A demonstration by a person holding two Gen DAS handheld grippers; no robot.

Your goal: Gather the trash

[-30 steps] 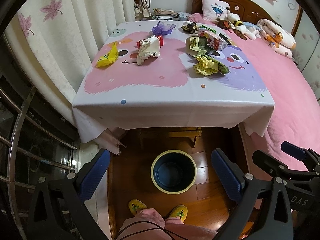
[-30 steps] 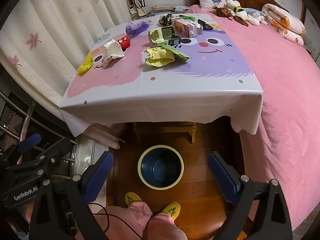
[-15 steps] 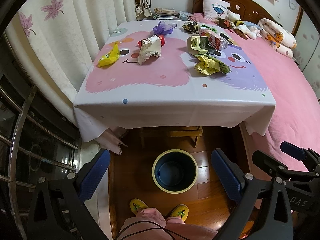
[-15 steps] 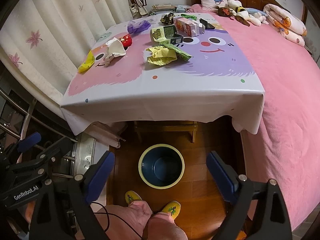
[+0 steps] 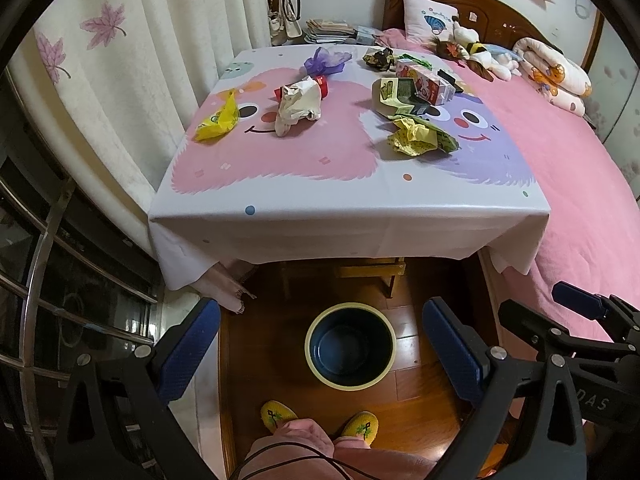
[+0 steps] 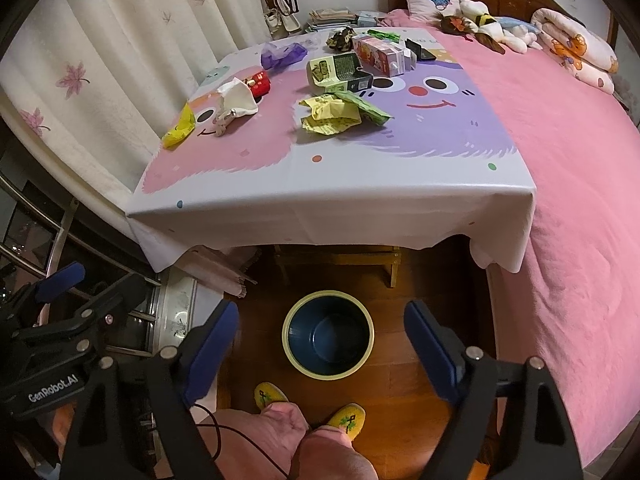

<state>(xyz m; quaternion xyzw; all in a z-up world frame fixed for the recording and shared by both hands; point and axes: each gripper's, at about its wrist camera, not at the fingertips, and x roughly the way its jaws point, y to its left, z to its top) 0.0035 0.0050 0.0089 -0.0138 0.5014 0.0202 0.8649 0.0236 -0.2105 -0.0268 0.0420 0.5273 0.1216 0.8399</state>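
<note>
I am holding my left gripper [image 5: 320, 344] wide open with nothing in it. My right gripper [image 6: 320, 344] is closing a little, and nothing is between its blue pads [image 6: 430, 344] either. Both are pointing down at the round dark blue bin with a pale yellow rim [image 5: 350, 346], which is sitting on the wooden floor right between my jaws. Far ahead of them, on the table with the pink and purple cloth [image 5: 348, 200], trash is lying: a yellow plastic bag [image 5: 218, 120], a crumpled white paper bag [image 5: 298, 104], a purple wrapper [image 5: 326, 60], a green and black carton [image 6: 340, 72], and crumpled yellow paper [image 6: 330, 114].
</note>
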